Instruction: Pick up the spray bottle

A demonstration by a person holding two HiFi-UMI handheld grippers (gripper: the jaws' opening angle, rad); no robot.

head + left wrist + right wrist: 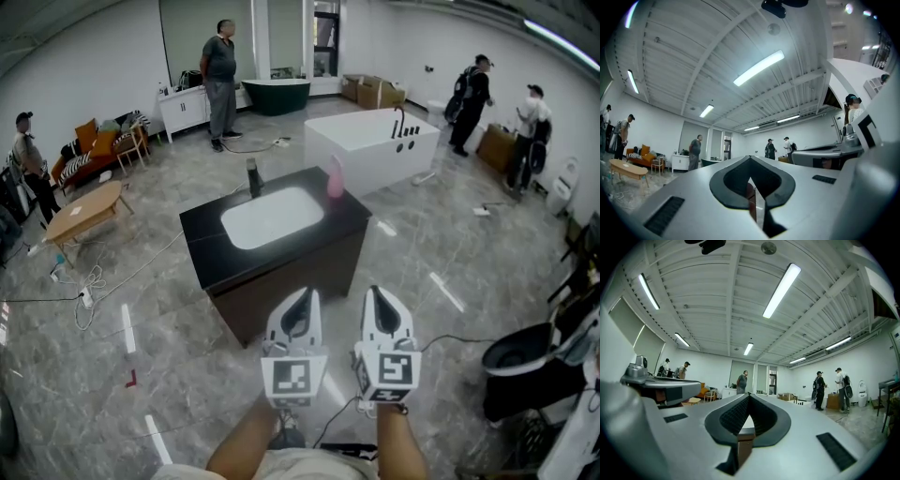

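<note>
The left gripper (304, 292) and the right gripper (376, 291) sit side by side, neither touching anything. Each has its jaws pressed together at the tips with nothing between them. Well ahead of both, roughly in line with the gap between them, what looks like the pink spray bottle (335, 176) stands upright on the black table (202, 225), just beside the white sink (272, 217).

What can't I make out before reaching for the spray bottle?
- Pink bottle on the vanity: head view, too small to confirm a spray trigger.
- Dark upright item by the sink: head view, too small; tap or bottle?
- Gripper views: bottle hidden behind left hand-held gripper and right hand-held gripper bodies.
</note>
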